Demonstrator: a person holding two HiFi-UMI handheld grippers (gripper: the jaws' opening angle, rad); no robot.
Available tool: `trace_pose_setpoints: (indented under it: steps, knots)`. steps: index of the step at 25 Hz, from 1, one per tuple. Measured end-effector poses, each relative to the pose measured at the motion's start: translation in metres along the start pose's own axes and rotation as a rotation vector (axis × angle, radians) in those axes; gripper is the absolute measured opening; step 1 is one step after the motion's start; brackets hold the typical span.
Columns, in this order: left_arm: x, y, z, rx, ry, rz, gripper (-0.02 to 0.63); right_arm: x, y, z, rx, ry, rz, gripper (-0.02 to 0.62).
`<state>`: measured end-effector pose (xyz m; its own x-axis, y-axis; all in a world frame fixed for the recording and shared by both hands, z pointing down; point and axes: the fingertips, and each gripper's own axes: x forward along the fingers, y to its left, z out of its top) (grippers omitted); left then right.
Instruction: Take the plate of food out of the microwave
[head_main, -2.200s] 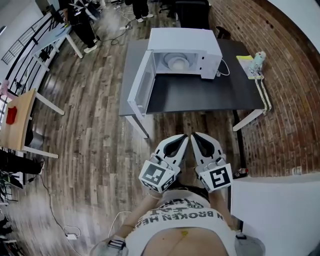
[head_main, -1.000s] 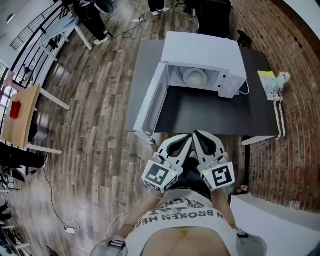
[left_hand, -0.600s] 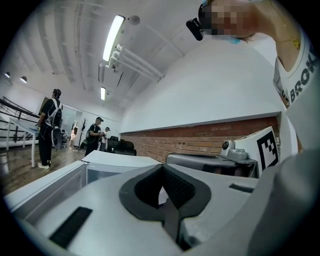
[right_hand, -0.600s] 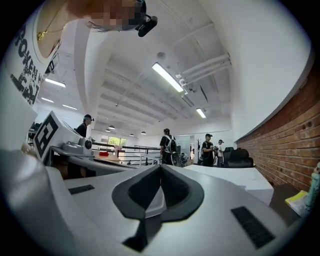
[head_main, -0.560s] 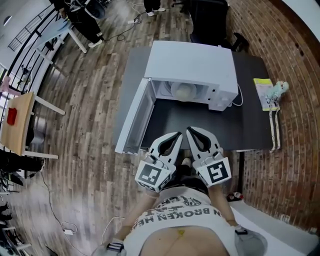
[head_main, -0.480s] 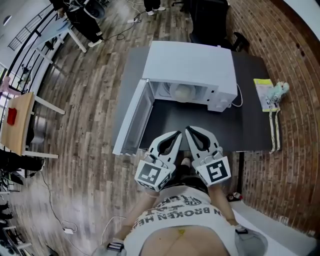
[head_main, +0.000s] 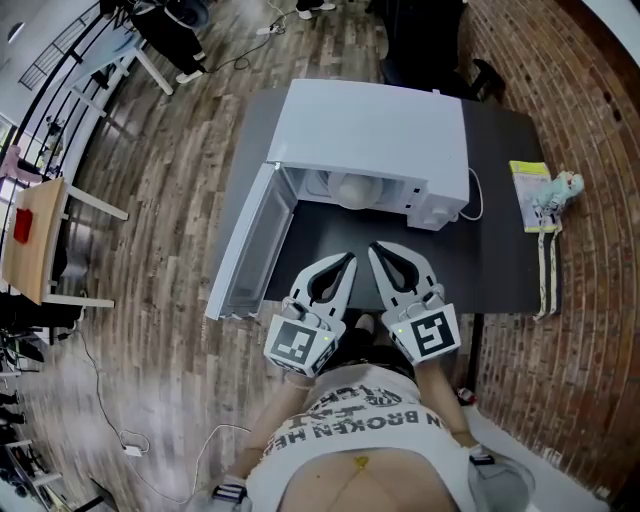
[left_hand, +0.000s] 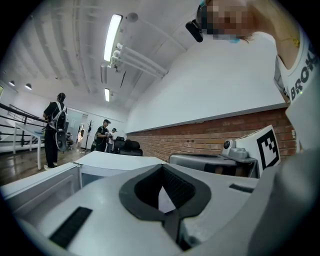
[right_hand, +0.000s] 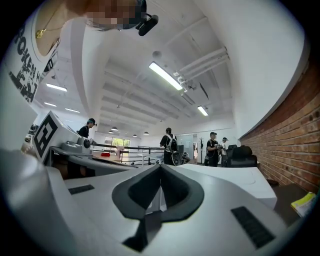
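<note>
A white microwave (head_main: 372, 128) stands on a dark table (head_main: 500, 240), its door (head_main: 243, 255) swung open to the left. Inside, a pale plate of food (head_main: 356, 190) shows partly under the top edge. My left gripper (head_main: 349, 259) and right gripper (head_main: 374, 249) are side by side over the table's front, pointing level at the microwave's opening and short of it. Both are shut with nothing between the jaws. In the left gripper view the shut jaws (left_hand: 162, 167) face the microwave's top (left_hand: 112, 159). The right gripper view shows its shut jaws (right_hand: 160, 166).
A yellow booklet (head_main: 528, 190), a small toy (head_main: 566, 185) and a white strap (head_main: 547, 270) lie at the table's right end. A black chair (head_main: 420, 30) stands behind the table. A wooden table (head_main: 35, 240) is far left. People stand in the background.
Both grippers and the camera have come closer to the microwave. The jaw tips now reach over the table's front edge. Both grippers stay shut and empty.
</note>
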<state>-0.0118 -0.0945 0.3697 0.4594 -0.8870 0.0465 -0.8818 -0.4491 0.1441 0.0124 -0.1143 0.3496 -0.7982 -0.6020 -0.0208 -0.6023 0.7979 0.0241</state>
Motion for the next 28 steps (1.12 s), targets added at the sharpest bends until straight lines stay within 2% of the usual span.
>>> trace_pose_setpoints:
  steps: [6, 18, 28]
  knots:
    - [0.014, 0.021, 0.002, -0.005, 0.008, -0.015, 0.005, 0.022, -0.005, -0.004, 0.014, 0.013, -0.005, 0.008]
    - [0.063, 0.073, 0.014, -0.038, -0.002, -0.145, 0.005, 0.071, -0.042, -0.006, 0.000, 0.023, -0.144, 0.008]
    - [0.074, 0.125, -0.015, -0.127, 0.044, -0.190, 0.005, 0.116, -0.044, -0.043, 0.038, 0.099, -0.196, 0.008]
